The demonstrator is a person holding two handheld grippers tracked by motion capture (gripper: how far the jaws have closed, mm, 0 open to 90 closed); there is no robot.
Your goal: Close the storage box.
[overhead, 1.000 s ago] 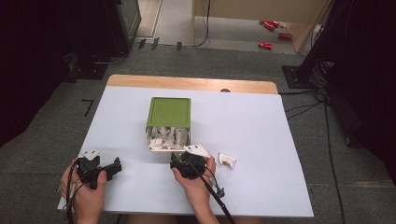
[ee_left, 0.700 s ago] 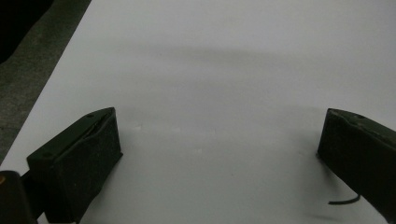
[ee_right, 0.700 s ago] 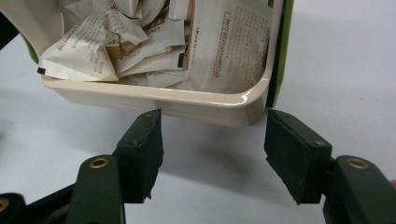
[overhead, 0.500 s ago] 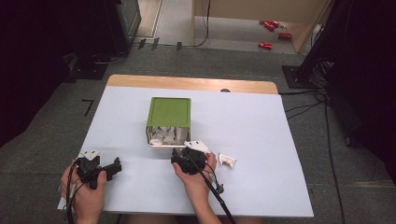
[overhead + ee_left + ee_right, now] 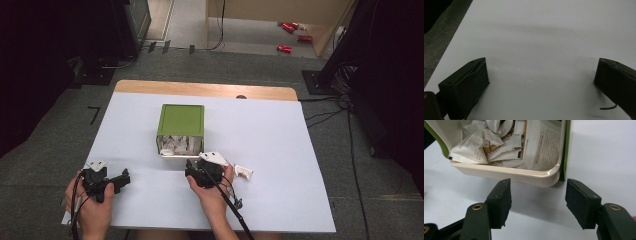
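Nothing moved: my right gripper (image 5: 537, 203) sat apart, empty, just short of the bin's (image 5: 529, 175) rim, so no packet (image 5: 544, 145) grabbed yet.

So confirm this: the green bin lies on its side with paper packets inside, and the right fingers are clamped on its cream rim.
Not clamped: the right gripper view shows the right gripper open, short of the cream rim of the green bin. The paper packets are inside.

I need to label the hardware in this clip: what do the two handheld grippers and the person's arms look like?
Both the left gripper and the right gripper are black, each with a pale three-cornered plate on top and a black trailing cable. The right gripper view shows flat, block-shaped black pads with rough edges and brass-coloured rivets on the jaw arms. The forearms are bare, with no sleeves.
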